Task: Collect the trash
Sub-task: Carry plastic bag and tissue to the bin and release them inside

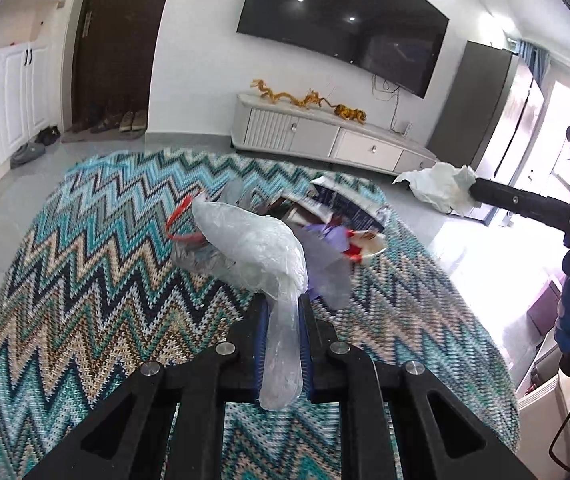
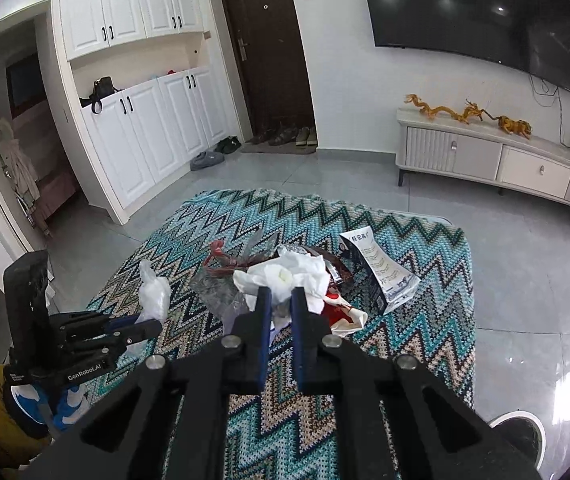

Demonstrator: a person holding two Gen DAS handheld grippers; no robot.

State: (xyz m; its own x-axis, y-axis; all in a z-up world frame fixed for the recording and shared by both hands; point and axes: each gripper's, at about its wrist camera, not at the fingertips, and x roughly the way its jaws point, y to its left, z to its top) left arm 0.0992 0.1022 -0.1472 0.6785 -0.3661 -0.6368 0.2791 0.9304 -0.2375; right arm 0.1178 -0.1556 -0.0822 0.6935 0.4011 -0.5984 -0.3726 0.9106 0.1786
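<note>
Here a crumpled clear plastic bag (image 1: 257, 252) is pinched between the left tongs (image 1: 283, 308), its tail trailing back between the two blue pads; it is held above the zigzag-patterned cloth (image 1: 85, 280) covering the counter. A wad of white tissue paper (image 2: 285, 280) is clamped at the tips of the right tongs (image 2: 281, 300), just above the trash pile. On the cloth beyond, a red-handled clear bag (image 2: 225, 264), a dark wrapper (image 2: 335, 266), a red and white paper scrap (image 2: 345, 312) and a torn blue and white carton (image 2: 381, 272) are heaped together (the carton lies at the right of the heap). The printed side of the carton is shown only in the right wrist view; the tissue hanging in the air off the counter's far right edge is seen only in the left wrist view (image 1: 441, 188).
</note>
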